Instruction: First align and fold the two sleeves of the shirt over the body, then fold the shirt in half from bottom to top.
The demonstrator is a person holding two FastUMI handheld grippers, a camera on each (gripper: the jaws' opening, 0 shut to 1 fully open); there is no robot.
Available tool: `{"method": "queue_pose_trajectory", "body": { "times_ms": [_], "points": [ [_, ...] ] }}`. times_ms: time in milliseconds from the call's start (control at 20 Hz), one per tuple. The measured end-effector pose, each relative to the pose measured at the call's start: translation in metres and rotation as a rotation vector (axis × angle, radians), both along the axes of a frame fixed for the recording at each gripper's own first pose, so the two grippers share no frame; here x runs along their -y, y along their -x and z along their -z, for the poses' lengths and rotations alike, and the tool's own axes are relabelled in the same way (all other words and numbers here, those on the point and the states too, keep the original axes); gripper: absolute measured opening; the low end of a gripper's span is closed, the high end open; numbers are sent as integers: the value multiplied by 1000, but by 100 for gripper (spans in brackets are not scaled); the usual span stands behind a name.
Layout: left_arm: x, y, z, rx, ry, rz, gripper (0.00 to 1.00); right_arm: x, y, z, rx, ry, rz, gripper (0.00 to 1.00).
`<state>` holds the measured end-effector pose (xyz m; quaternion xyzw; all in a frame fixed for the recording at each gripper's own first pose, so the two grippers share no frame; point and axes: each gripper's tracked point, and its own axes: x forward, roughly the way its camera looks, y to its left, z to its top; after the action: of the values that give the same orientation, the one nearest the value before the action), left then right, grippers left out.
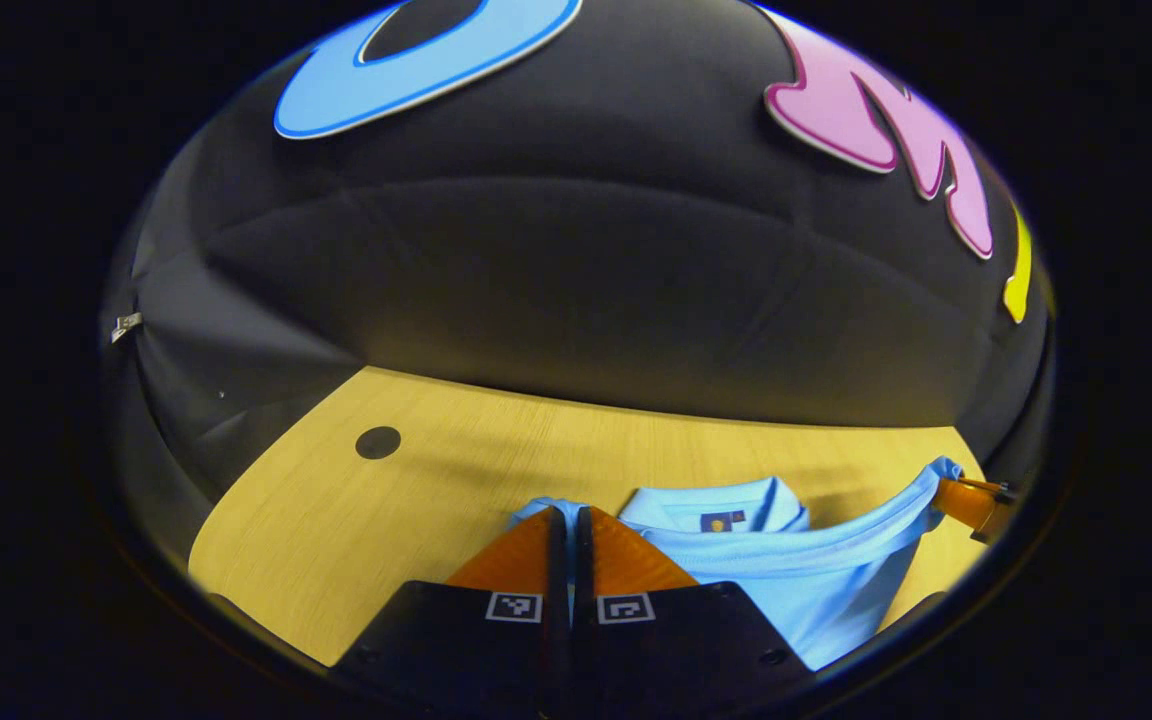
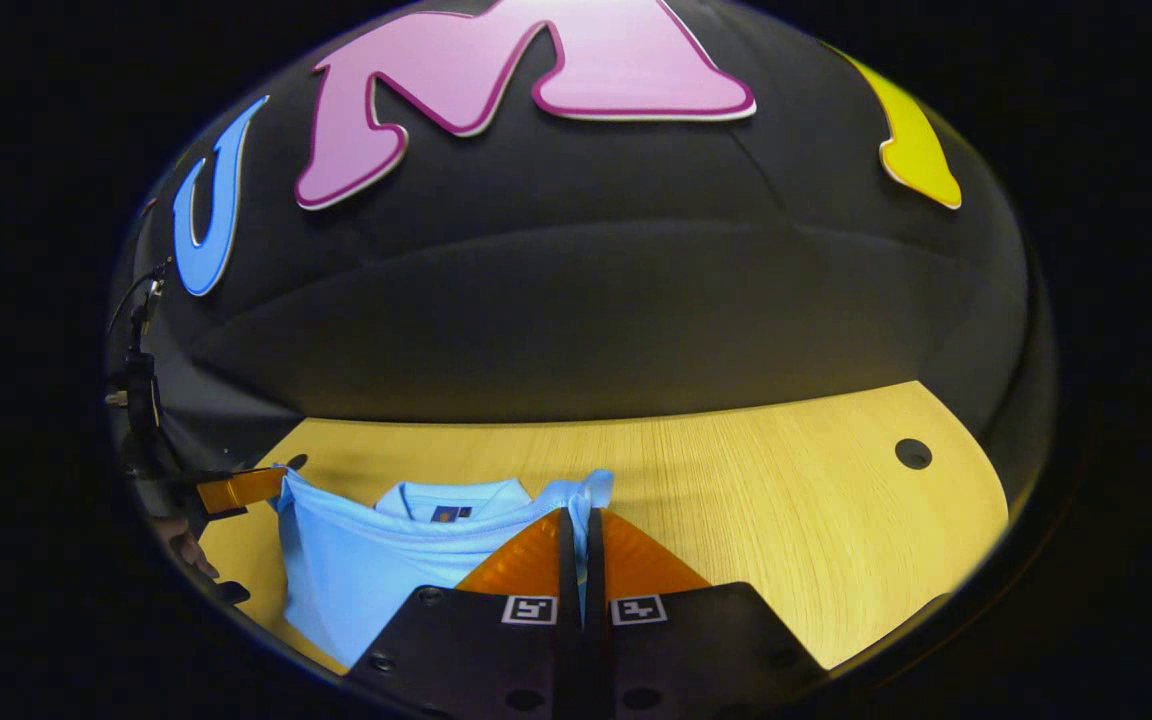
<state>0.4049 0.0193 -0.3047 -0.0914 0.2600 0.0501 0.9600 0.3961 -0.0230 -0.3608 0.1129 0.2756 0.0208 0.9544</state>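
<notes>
**A:** Left gripper view first. The left gripper point(image 1: 570, 515) has its fingers pressed right together with a bit of the blue shirt point(image 1: 786, 580) pinched between the tips. Looks like a hem corner to me, lifted off the table point(image 1: 356, 540). Over at the right edge of that view you can see the other gripper, the right gripper point(image 1: 966, 500), holding the opposite corner, and the hem is strung tight between the two like a washing line.

**B:** And the collar?

**A:** The collar point(image 1: 716, 505) lies on the table just past that stretched edge, tag showing. So I'd say the sleeves are done and this is the bottom-to-top fold, about midway: the hem is up and nearly over the collar.

**B:** Right gripper view say the same?

**A:** Pretty much. The right one's fingers are closed, with a little fold of blue cloth poking up between the tips. The left one sits at the far left edge of that view, clamped on its corner, a hand partly visible below it. The shirt hangs between them, with the collar on the table behind.

**B:** Next move?

**A:** My guess: carry both corners forward evenly, lay the hem down level with the shoulders, then let go. They need to keep the edge taut and the two sides in step, or the fold lands crooked.
</notes>
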Motion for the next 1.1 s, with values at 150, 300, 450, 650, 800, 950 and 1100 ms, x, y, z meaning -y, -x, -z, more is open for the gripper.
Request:
{"method": "queue_pose_trajectory", "body": {
  "times_ms": [150, 300, 450, 650, 800, 950, 1100],
  "points": [
    [-4, -13, 27, -56, -23, -5, 6, -3, -16, 28, -50, -8, 6, 5],
    [-5, -19, 49, -97, -50, -3, 6, -6, -19, 55, -111, 5, -3, 5],
    [-1, -21, 63, -124, -53, 5, 6, -5, -21, 73, -153, -7, 20, 5],
    [0, -20, 82, -167, -38, 20, 6, -5, -16, 90, -204, -22, 23, 5],
    [-1, -21, 80, -155, -36, 16, 8, -4, -19, 91, -196, -17, 37, 8],
    [3, -17, 81, -168, -32, 28, 30, -5, -18, 91, -195, -6, 42, 14],
    [-1, -17, 82, -167, -43, 16, 62, -10, -17, 91, -197, -5, 35, 28]
  ]
}}
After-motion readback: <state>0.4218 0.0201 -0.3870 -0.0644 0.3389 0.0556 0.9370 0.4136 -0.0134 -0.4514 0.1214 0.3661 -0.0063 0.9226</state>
